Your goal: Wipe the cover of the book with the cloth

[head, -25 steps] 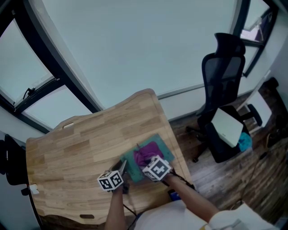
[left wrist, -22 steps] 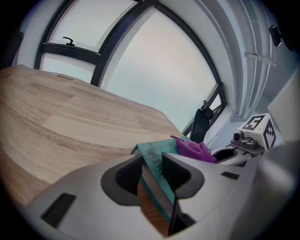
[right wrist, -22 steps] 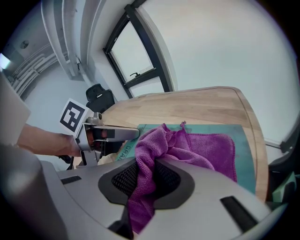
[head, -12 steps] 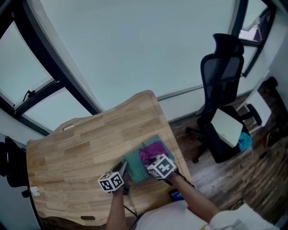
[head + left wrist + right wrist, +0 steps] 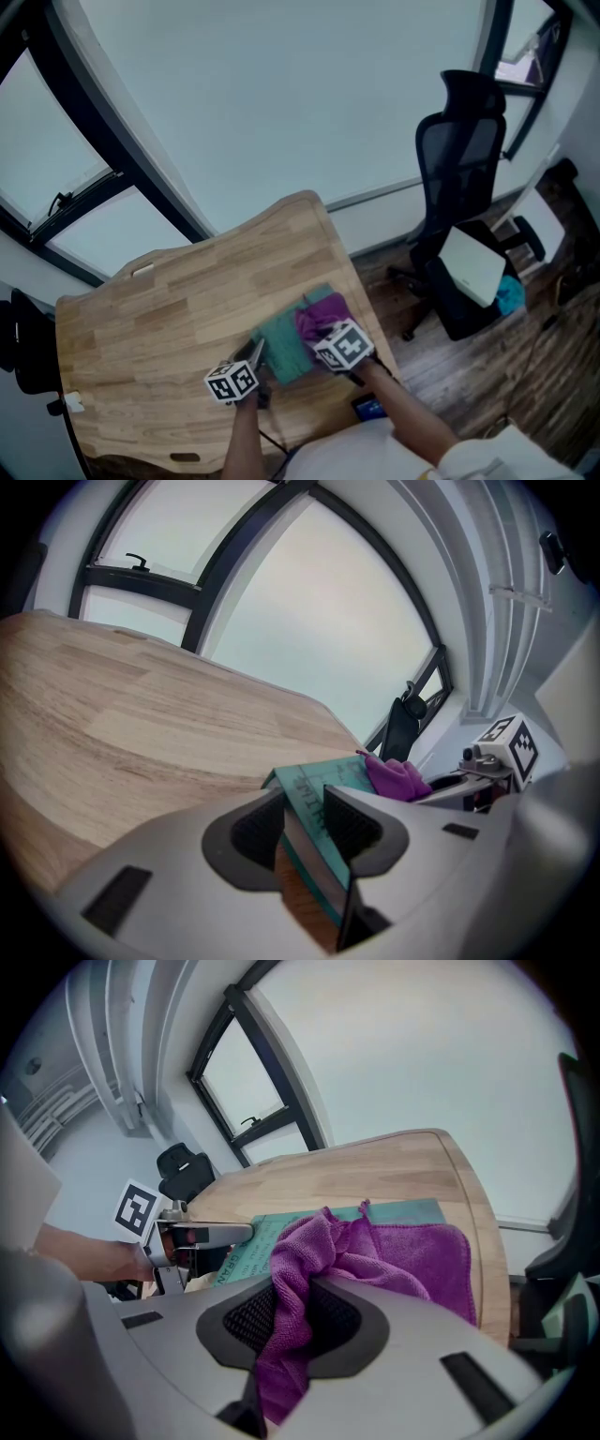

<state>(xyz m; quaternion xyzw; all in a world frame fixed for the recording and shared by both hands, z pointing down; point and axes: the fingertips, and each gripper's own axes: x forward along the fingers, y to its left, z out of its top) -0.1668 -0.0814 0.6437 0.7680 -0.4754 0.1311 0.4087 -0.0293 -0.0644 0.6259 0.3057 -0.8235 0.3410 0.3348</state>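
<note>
Book, teal, lies near my desk's right edge, open wood leftward. Left tool clamps its edge; right tool pinches the one purple cloth, apparently on its cover.

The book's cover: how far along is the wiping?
Done: the left gripper is shut on the edge of the book, steadying it, and the right gripper is shut on the purple cloth. In hand: the cloth lies on the cover's right side. Left: probably the bare teal part nearer the left gripper; how much is already wiped doesn't show.
</note>
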